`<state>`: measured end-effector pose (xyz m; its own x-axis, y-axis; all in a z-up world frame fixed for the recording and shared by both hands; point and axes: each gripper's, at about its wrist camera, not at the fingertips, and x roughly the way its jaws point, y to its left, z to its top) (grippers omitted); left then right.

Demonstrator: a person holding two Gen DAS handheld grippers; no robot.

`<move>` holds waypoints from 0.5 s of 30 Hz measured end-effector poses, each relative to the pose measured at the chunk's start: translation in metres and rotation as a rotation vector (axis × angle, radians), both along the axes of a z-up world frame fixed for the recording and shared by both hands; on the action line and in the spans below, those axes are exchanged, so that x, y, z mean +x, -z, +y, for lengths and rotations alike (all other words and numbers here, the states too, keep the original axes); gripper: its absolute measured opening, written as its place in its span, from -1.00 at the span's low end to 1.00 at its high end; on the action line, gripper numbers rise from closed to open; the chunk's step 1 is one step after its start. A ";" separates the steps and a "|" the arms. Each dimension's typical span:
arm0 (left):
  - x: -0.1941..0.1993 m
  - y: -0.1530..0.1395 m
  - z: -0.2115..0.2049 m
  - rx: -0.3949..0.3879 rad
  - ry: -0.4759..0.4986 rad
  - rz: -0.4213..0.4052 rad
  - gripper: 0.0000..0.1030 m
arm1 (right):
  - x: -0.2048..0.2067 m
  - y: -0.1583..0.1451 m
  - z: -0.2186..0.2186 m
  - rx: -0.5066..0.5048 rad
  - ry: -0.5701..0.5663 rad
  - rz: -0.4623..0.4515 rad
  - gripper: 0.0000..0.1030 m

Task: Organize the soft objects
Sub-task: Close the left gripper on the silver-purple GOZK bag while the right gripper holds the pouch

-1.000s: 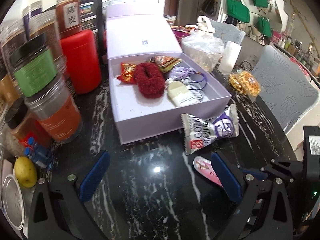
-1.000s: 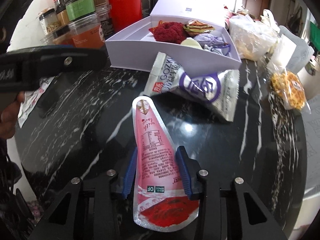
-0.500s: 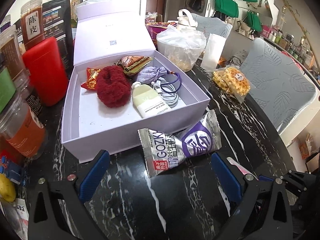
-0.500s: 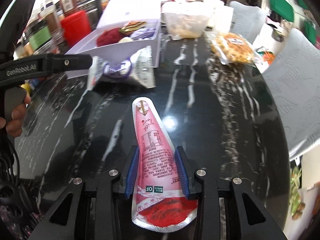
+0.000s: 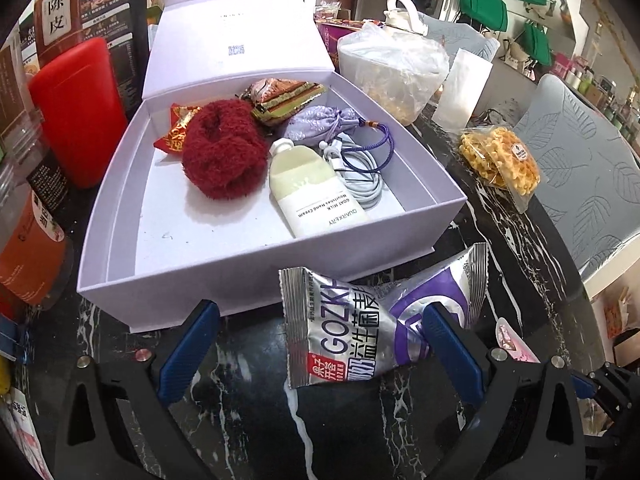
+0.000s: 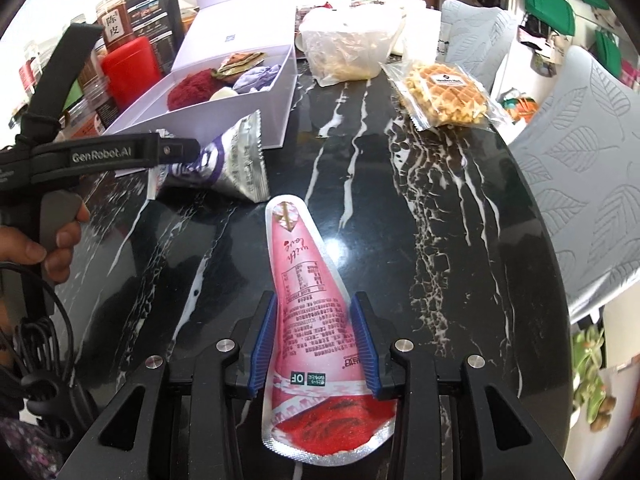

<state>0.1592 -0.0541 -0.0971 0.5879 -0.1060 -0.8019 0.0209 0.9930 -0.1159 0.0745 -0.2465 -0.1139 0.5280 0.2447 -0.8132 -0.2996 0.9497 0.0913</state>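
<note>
**Holding one pouch, reaching for the next**

Holding the pink pouch [image 6: 310, 320] in my right claw [image 6: 314, 342], I have both pads pressed against its edges, well below its narrow tip. It looks light, limp and slick; the foil could slide, so I judge a grip across the fuller lower body safer than one near the seal.

My left claw [image 5: 316, 354] stands wide, holding nothing. The silver packet [image 5: 380, 328] lies on the dark table [image 5: 240, 420] between its fingers, nearer the right one at 3 o'clock, just in front of the box [image 5: 248, 276] at 12 o'clock. It is puffy and crinkly, probably air-filled and light, so I would take it across the middle, gently, not by the crimped ends.

Inside the box sit a red scrunchie [image 5: 224, 156], a cream tube [image 5: 312, 188], a lilac sachet [image 5: 320, 124] and a cable [image 5: 360, 176]. A waffle pack [image 5: 500, 164] waits at 2 o'clock.
</note>
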 end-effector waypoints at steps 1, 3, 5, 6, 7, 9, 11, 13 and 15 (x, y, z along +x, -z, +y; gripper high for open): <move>0.000 0.000 0.000 -0.003 0.000 0.002 1.00 | 0.000 0.000 0.000 0.000 0.000 0.000 -0.27; -0.003 0.001 0.000 -0.008 -0.003 0.005 1.00 | 0.000 0.000 0.000 0.000 0.001 0.000 -0.27; -0.006 0.002 -0.002 -0.012 0.008 0.006 1.00 | 0.000 0.000 0.000 0.000 0.000 -0.002 -0.26; -0.007 0.002 -0.003 -0.012 0.014 0.006 1.00 | -0.001 0.000 0.000 0.000 0.001 -0.003 -0.26; -0.009 0.002 -0.005 -0.013 0.019 0.005 1.00 | -0.001 0.000 -0.001 0.001 0.002 -0.004 -0.26; -0.012 0.002 -0.008 -0.020 0.036 0.007 1.00 | -0.001 0.000 0.000 0.000 0.003 -0.006 -0.26; -0.015 0.003 -0.012 -0.031 0.057 0.017 1.00 | -0.003 0.000 -0.001 -0.002 0.002 -0.007 -0.26; -0.018 0.002 -0.016 -0.031 0.074 0.023 1.00 | -0.005 0.000 -0.002 -0.001 0.004 -0.006 -0.26; -0.024 -0.001 -0.022 -0.020 0.101 0.017 1.00 | -0.007 0.000 -0.005 0.001 0.014 -0.005 -0.26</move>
